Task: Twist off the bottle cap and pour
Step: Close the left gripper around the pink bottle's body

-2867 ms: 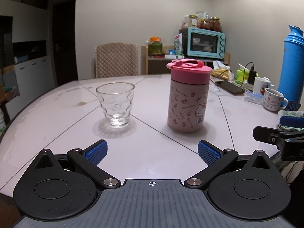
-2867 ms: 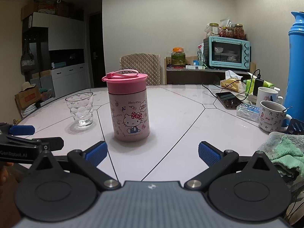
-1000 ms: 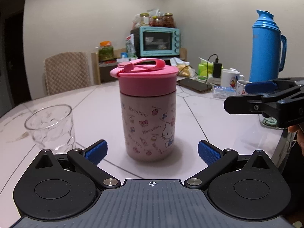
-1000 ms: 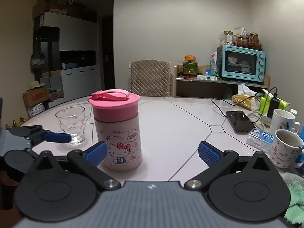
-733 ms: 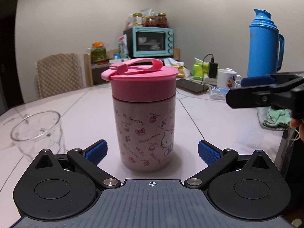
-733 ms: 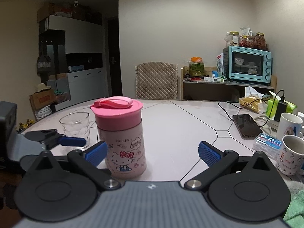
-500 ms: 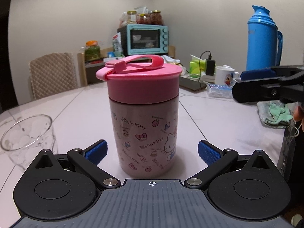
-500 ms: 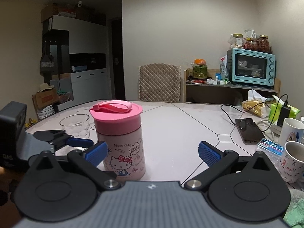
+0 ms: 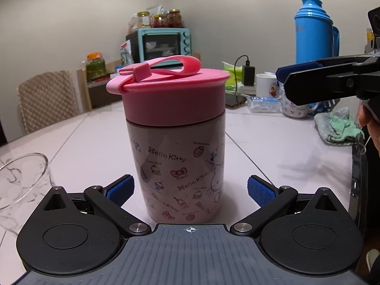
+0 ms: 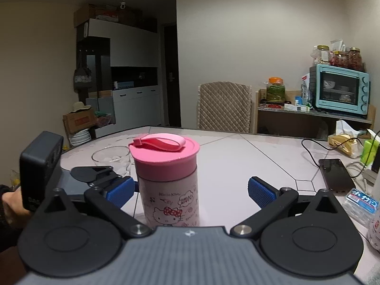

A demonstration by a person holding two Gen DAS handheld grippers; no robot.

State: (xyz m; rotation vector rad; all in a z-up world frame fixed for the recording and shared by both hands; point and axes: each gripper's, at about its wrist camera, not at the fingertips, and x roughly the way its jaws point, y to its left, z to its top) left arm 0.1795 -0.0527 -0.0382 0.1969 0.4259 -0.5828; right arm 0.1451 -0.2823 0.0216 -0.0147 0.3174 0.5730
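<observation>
A Hello Kitty bottle [image 9: 180, 166] stands upright on the pale table [image 9: 273, 147], its pink screw cap [image 9: 171, 99] on, with a loop strap lying across the top. My left gripper [image 9: 190, 190] is open, and its blue pads flank the bottle's lower body without touching it. My right gripper [image 10: 190, 190] is open too. It sits higher, and the bottle [image 10: 171, 190] stands left of centre, close to its left pad. From the left wrist, the right gripper [image 9: 287, 80] hovers to the bottle's right at cap height. An empty glass [image 9: 21, 185] stands left of the bottle.
A blue thermos [image 9: 313, 30], mugs [image 9: 294, 104] and a green cloth [image 9: 339, 128] crowd the table's right side. A phone [image 10: 337, 175] and cables lie further back. A quilted chair [image 10: 224, 106] and a teal toaster oven [image 10: 342, 90] stand behind the table.
Both grippers have closed in on the bottle, which now fills much more of each view. The right gripper has risen towards cap height. Both stay open.
</observation>
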